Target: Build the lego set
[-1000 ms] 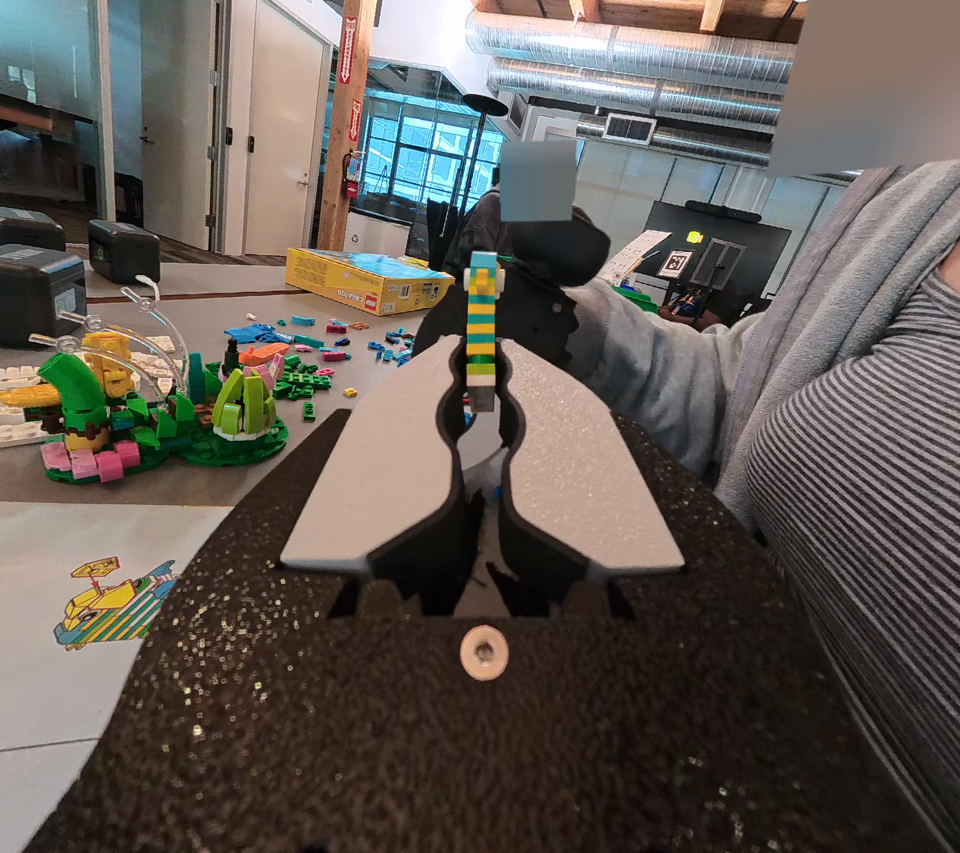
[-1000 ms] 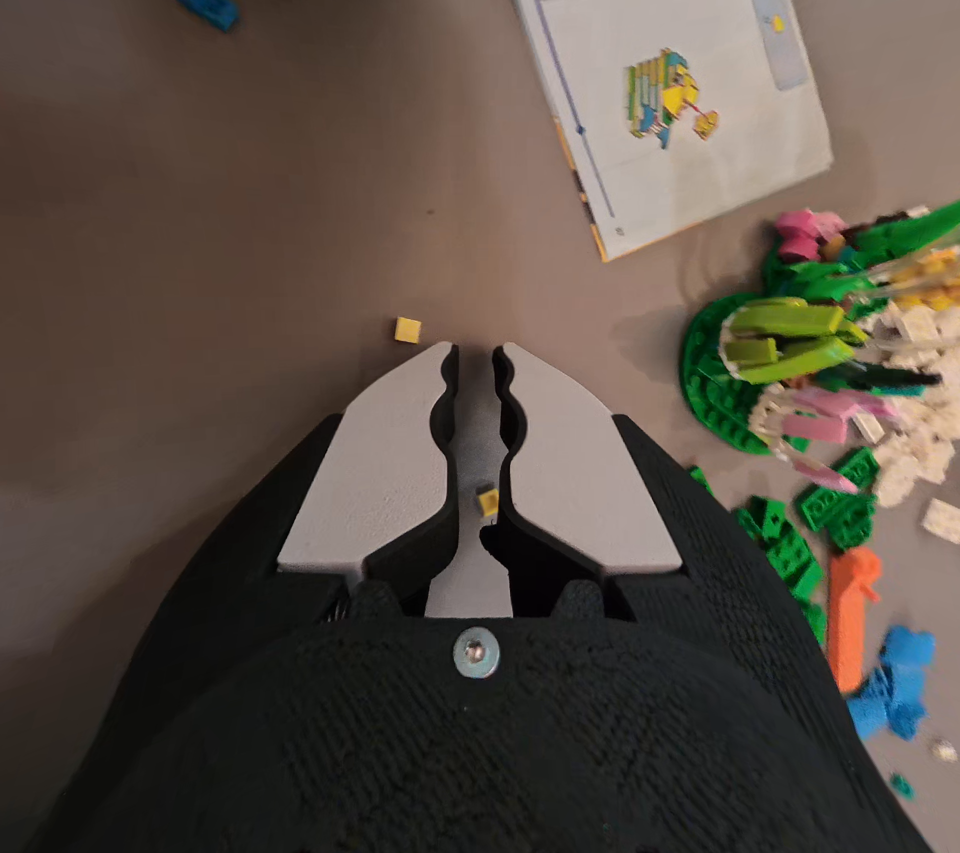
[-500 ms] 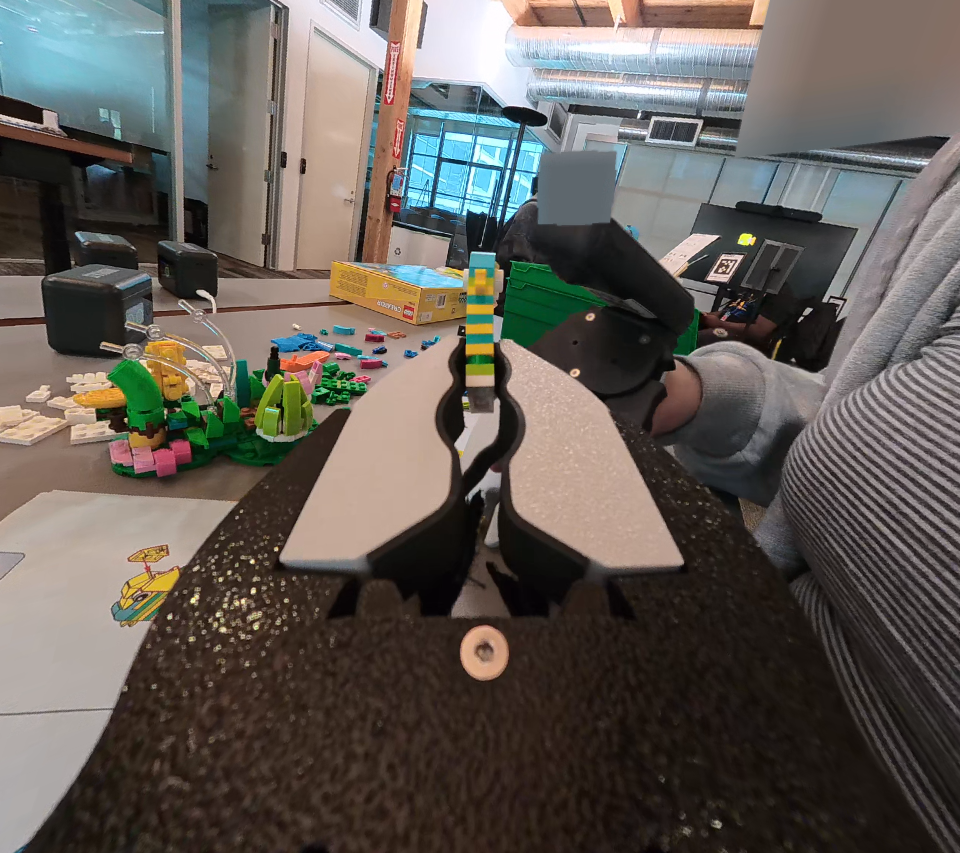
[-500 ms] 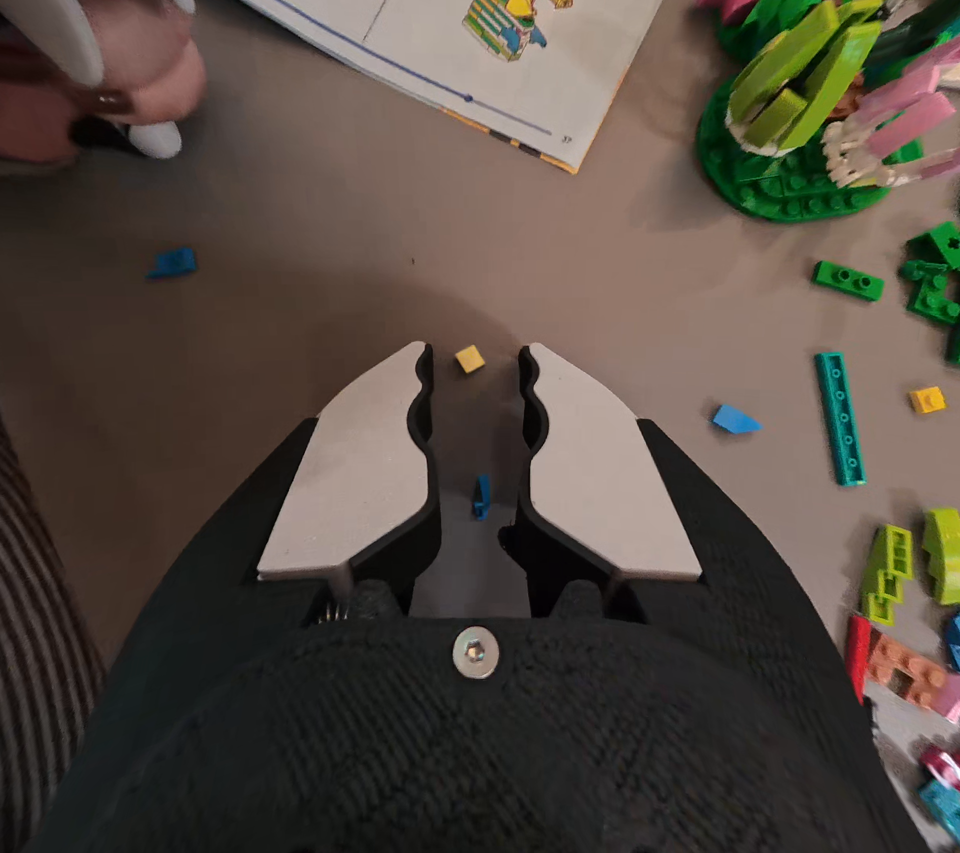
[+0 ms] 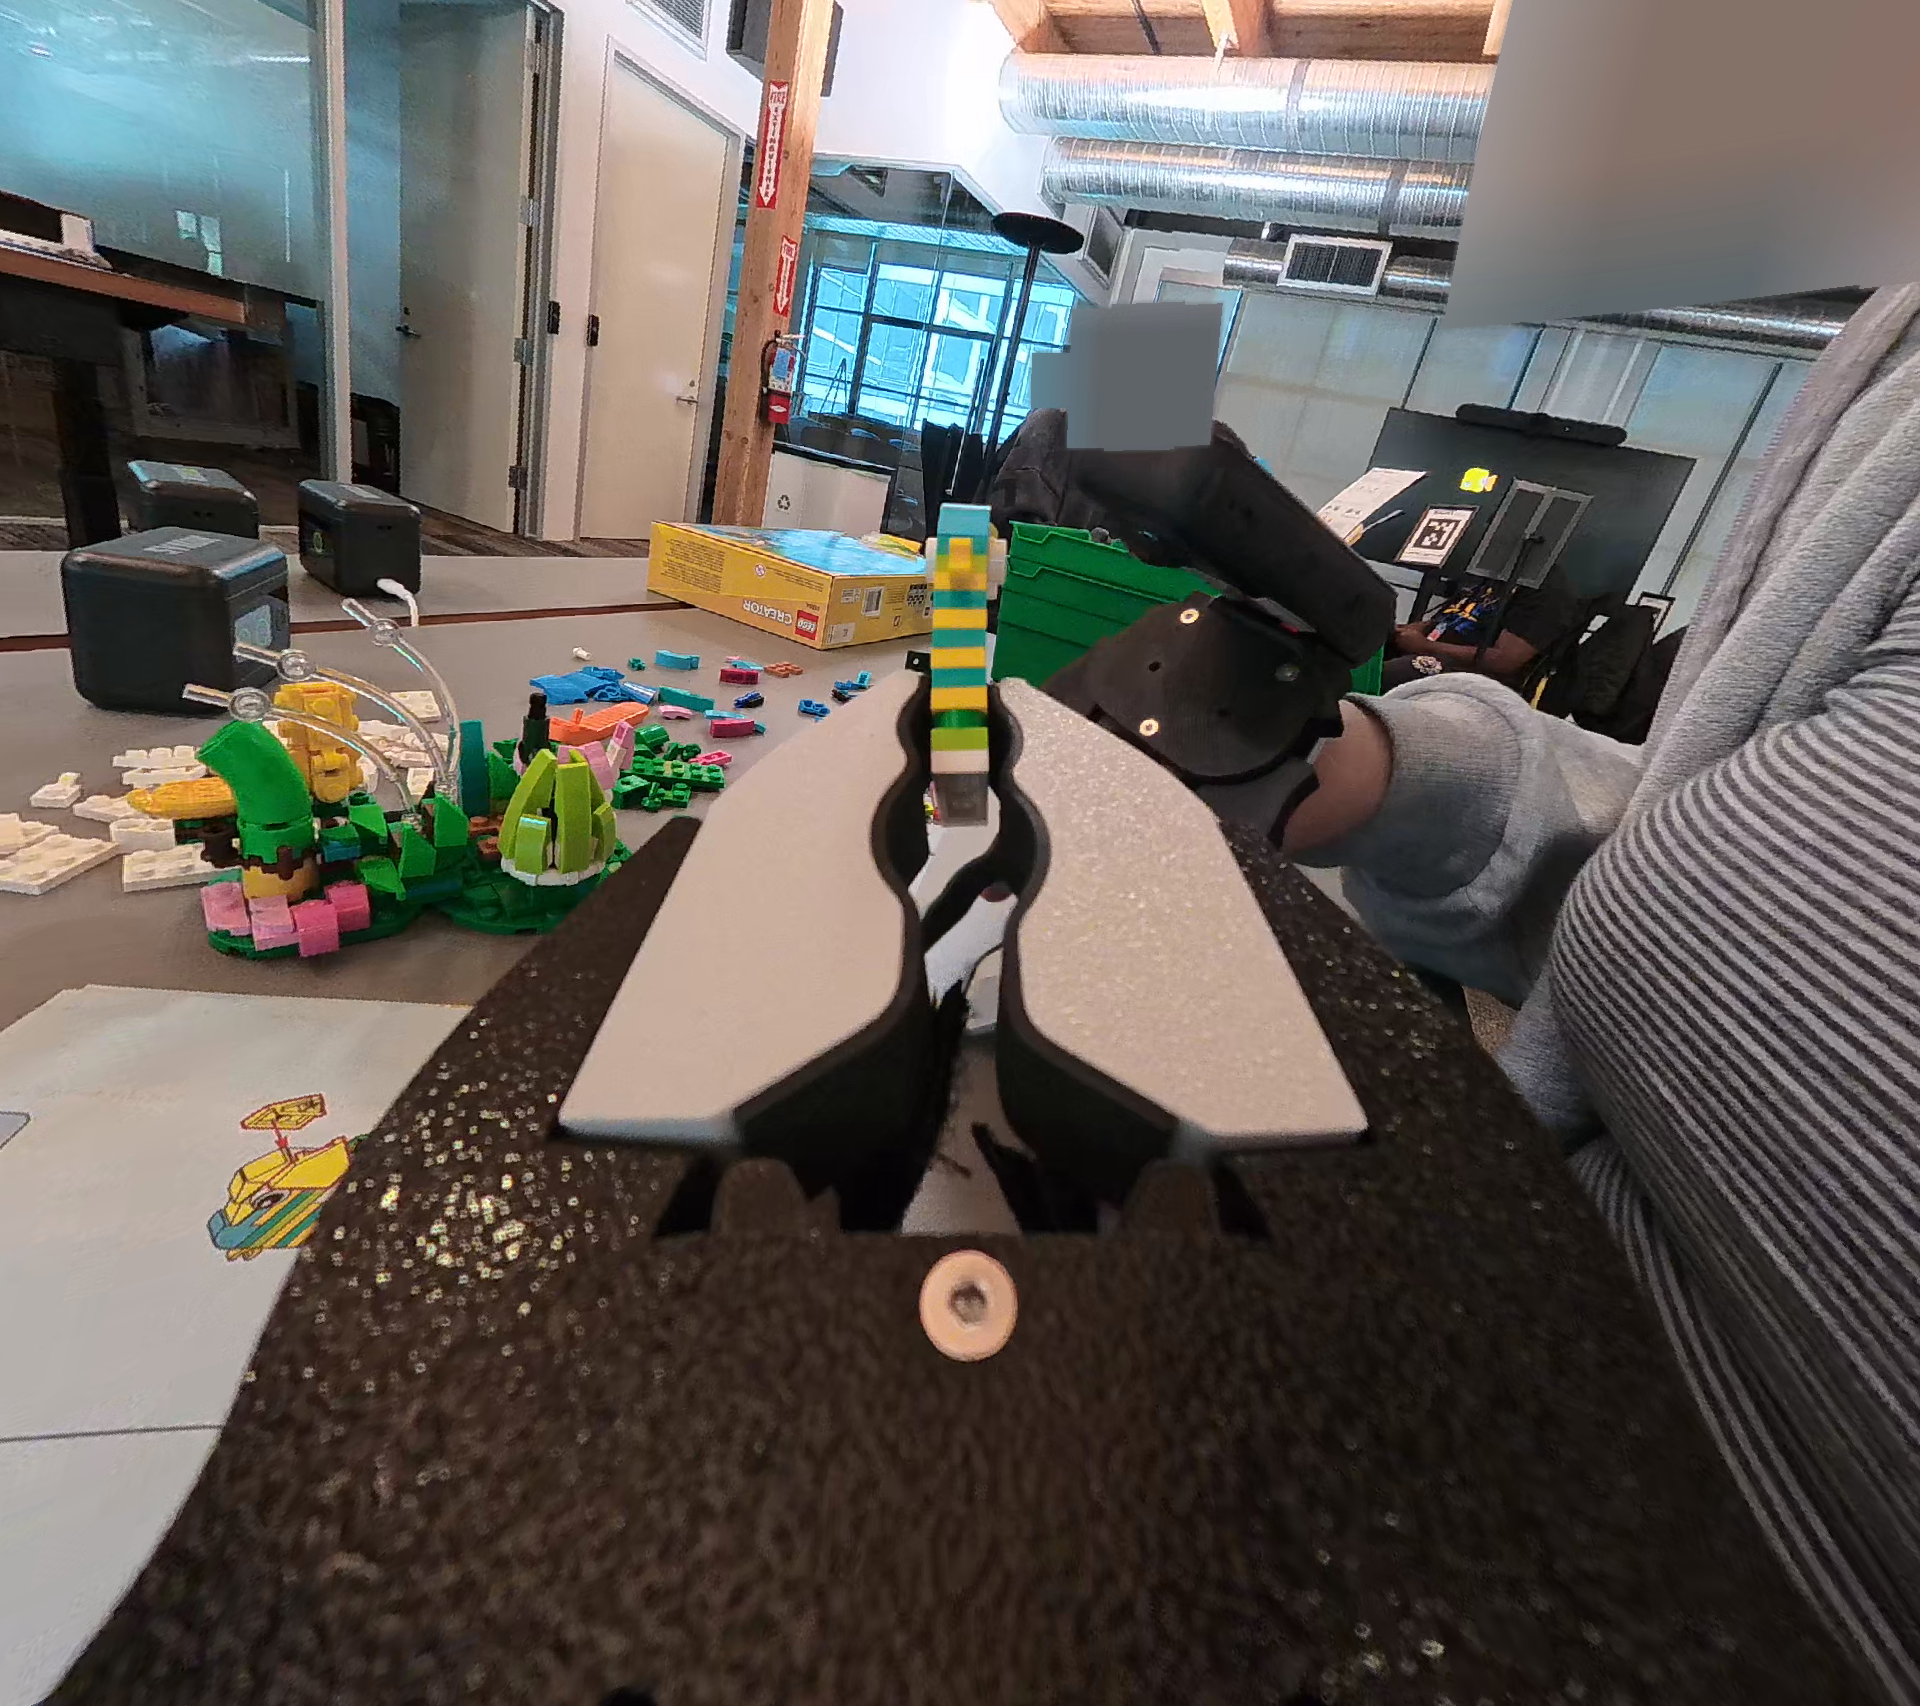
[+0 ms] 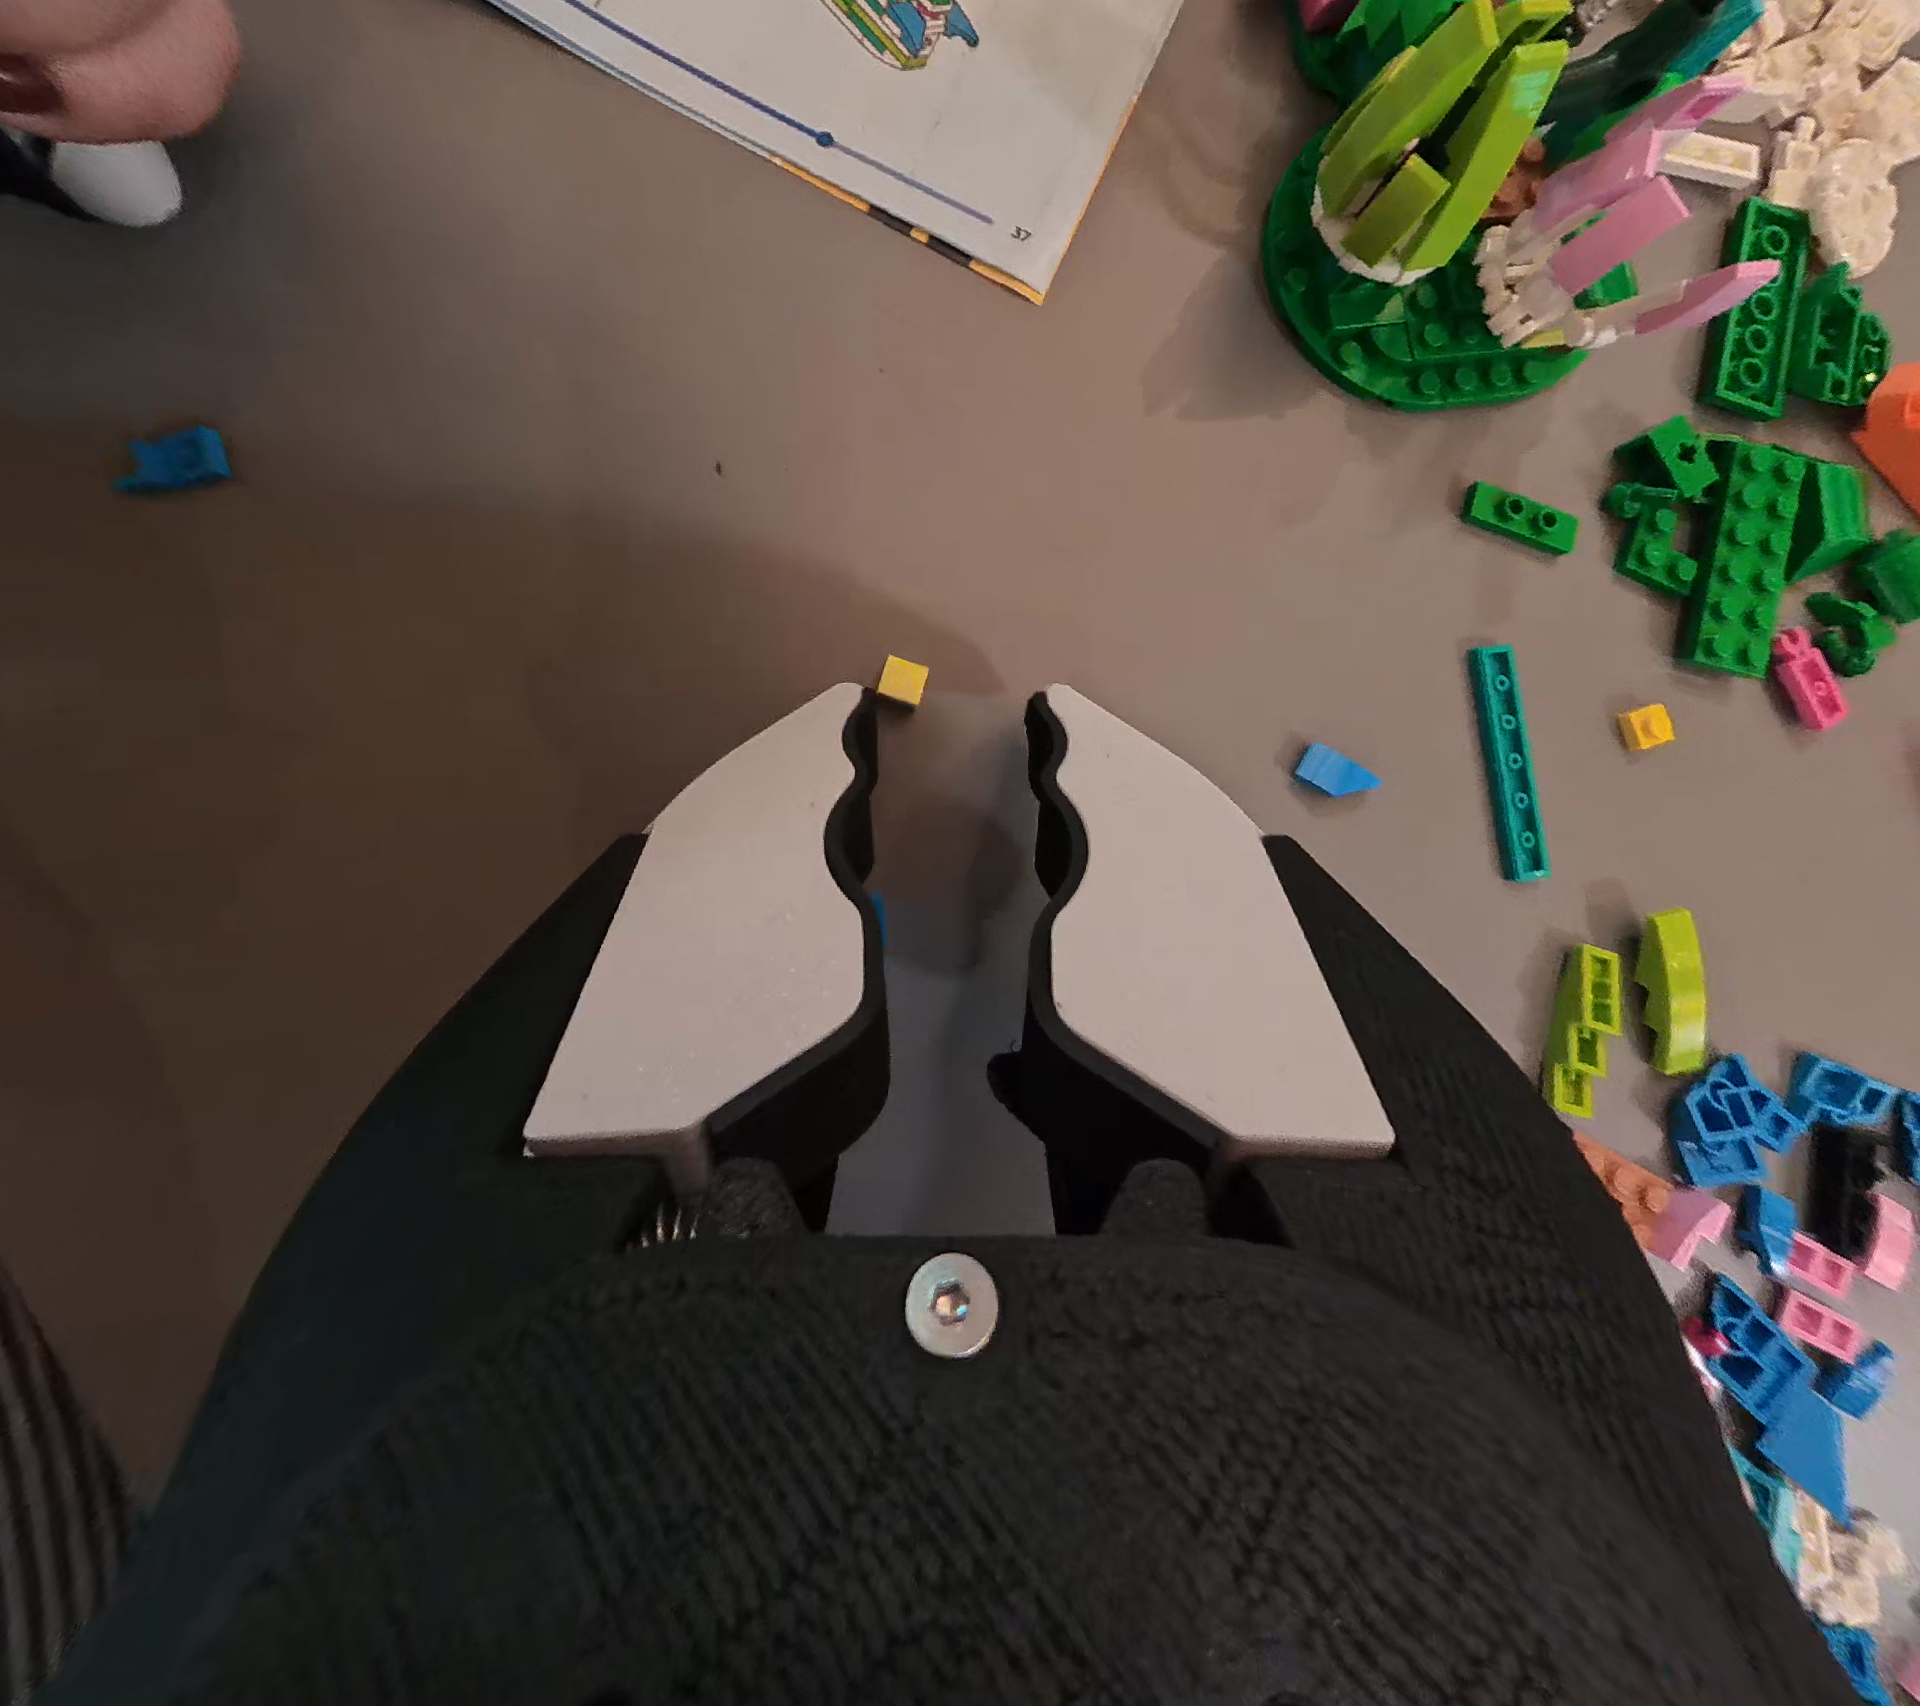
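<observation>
A striped brick stack (image 5: 958,659) is squeezed upright in the left gripper (image 5: 960,726), mid-frame. The right gripper (image 6: 951,700) is spread apart, a small yellow brick (image 6: 901,681) just beside its left tip.

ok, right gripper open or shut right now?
Open. The right gripper shows a clear gap of bare table between its fingertips, nothing held; the small yellow brick lies just off the left fingertip.

right tool (image 6: 951,700): jaws wider, swung over the counter (image 6: 520,617)
yellow tile (image 6: 902,681): now at left fingertip
</observation>
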The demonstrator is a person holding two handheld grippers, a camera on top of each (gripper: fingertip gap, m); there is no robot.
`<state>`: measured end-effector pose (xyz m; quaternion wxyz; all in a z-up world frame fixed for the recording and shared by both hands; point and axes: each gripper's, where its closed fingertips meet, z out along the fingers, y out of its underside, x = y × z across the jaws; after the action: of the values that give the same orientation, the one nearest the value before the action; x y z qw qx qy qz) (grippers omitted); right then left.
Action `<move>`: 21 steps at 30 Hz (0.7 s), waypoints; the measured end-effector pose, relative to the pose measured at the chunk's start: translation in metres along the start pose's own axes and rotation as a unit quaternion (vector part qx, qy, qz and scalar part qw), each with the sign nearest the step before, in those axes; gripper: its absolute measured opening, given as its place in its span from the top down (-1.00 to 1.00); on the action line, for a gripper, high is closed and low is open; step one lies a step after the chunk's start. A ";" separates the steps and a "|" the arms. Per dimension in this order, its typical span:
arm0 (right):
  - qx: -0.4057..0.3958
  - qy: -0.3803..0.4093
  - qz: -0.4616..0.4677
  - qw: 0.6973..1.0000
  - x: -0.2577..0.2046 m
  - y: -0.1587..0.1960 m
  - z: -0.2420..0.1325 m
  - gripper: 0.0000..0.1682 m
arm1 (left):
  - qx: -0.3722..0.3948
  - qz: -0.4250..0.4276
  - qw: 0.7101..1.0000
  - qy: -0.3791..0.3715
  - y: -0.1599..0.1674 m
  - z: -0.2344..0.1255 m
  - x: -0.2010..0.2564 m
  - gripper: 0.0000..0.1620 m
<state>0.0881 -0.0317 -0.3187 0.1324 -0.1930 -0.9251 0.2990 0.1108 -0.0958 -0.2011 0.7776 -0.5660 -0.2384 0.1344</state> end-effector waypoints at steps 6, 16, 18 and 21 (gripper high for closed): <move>0.006 -0.026 0.026 0.999 -0.007 -0.002 0.001 0.73 | -0.001 -0.002 1.000 0.003 0.000 0.000 0.000 0.90; 0.005 -0.042 0.039 0.998 -0.009 -0.002 0.005 0.87 | -0.002 -0.004 1.000 0.006 0.001 0.000 0.000 0.90; 0.003 -0.042 0.032 0.999 -0.010 -0.002 0.006 0.92 | -0.002 -0.003 1.000 0.006 0.002 0.000 0.000 0.90; 0.008 -0.042 0.022 0.999 -0.008 -0.004 0.005 0.92 | -0.003 0.001 1.000 0.004 0.002 0.000 0.001 0.90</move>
<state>0.0926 -0.0408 -0.3208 0.0879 -0.1993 -0.9231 0.3170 0.1115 -0.0946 -0.2028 0.7768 -0.5691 -0.2349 0.1326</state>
